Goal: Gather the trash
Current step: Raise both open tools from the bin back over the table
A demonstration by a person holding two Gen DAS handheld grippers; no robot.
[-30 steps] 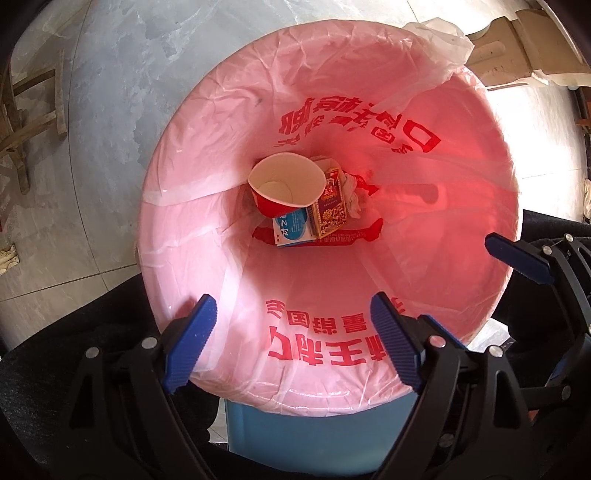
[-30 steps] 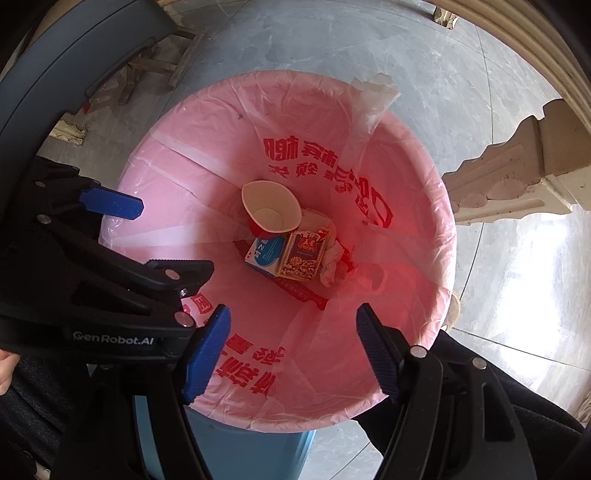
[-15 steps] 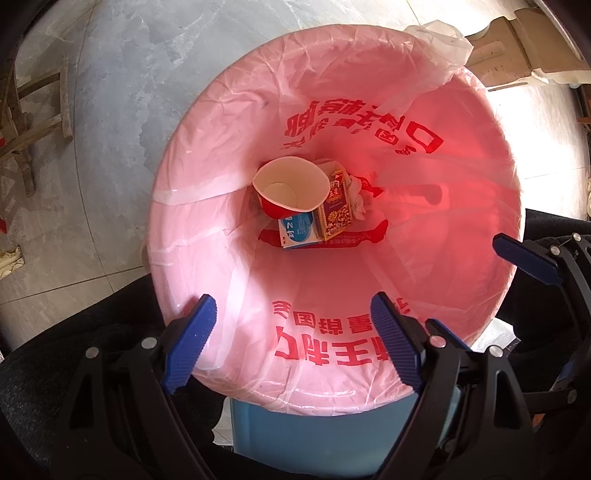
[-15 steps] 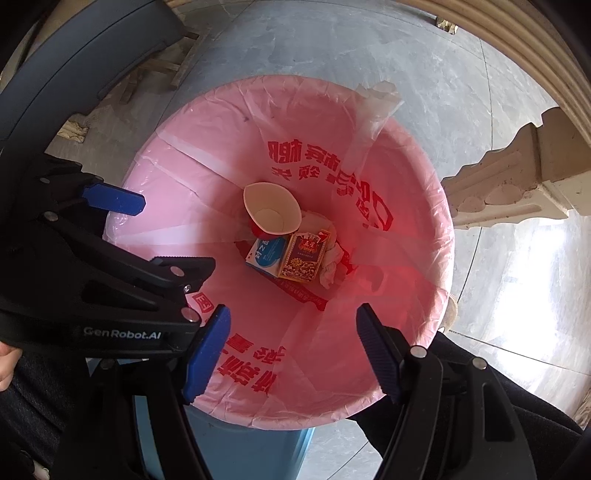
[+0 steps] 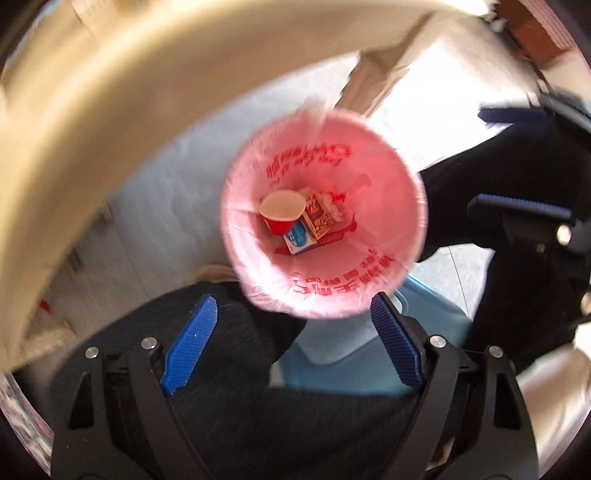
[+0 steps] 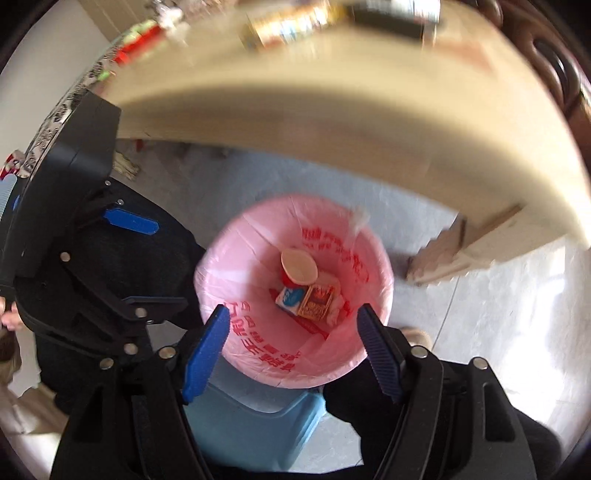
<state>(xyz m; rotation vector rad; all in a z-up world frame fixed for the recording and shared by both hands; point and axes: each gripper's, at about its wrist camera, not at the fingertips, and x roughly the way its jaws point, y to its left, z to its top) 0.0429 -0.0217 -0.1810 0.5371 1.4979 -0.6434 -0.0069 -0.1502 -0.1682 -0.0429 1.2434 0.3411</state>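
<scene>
A blue bin lined with a pink bag (image 5: 388, 221) stands on the floor below both grippers; it also shows in the right wrist view (image 6: 236, 280). Inside lie a red paper cup (image 5: 281, 211), a blue-white carton (image 5: 299, 238) and a red snack box (image 5: 319, 218); the right wrist view shows the cup (image 6: 298, 266), carton (image 6: 290, 298) and box (image 6: 318, 302) too. My left gripper (image 5: 291, 343) is open and empty high above the bin. My right gripper (image 6: 295, 350) is open and empty beside it, also seen in the left wrist view (image 5: 517, 162).
A beige table edge (image 5: 110, 110) arcs over the bin at upper left, and fills the top of the right wrist view (image 6: 369, 122). Blurred packets (image 6: 291, 22) lie on the tabletop. Carved table leg (image 6: 458, 254) stands right of the bin. Grey tiled floor (image 6: 480, 314) surrounds.
Both grippers have risen sharply away from the bin, which now looks much smaller. The table edge has come into view. Both stay open and empty.
</scene>
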